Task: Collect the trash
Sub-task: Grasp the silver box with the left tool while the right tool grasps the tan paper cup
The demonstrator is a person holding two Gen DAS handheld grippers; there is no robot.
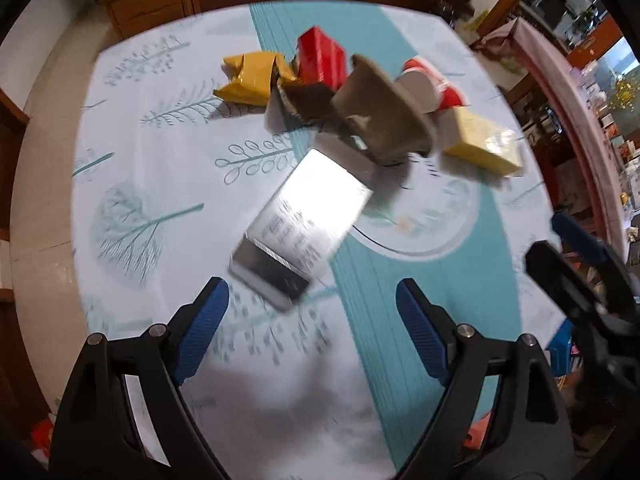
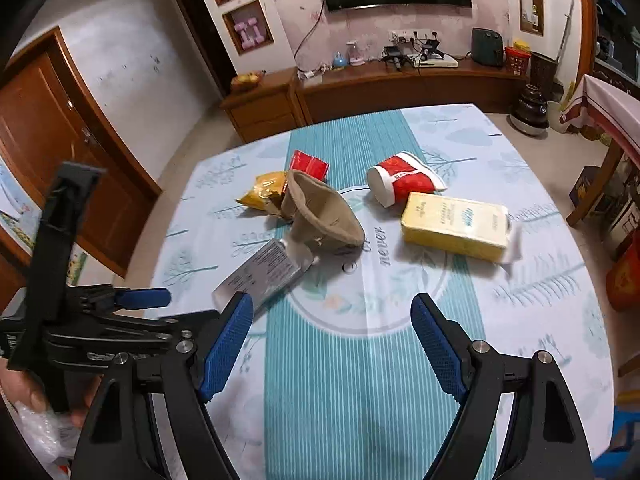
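Your left hand-held gripper is released: its blue pads stand wide apart and nothing is between them. It points steeply down at the bench, which is covered with a pale cloth with tree drawings and a teal stripe. Just ahead of its fingertips lies a silver foil wrapper, flat on the cloth and a little blurred. It is near the pads but not touching them.

Farther ahead of this hand-held gripper the other trash lies in a loose group. A crushed brown paper piece rests beyond the silver wrapper, and it seems to overlap the wrapper's far end. Ahead and to the left is a yellow snack bag, with a red box just beside it. Ahead and to the right is a red and white paper cup lying on its side, and nearer than the cup a yellow packet lies flat.

Your right hand-held gripper is also released, jaws wide and empty, above the teal stripe. The yellow packet is ahead of it and slightly right; the silver wrapper is ahead and left, close to its left pad. At the far left of its view you can see your left hand-held gripper from the side, with a hand below it.
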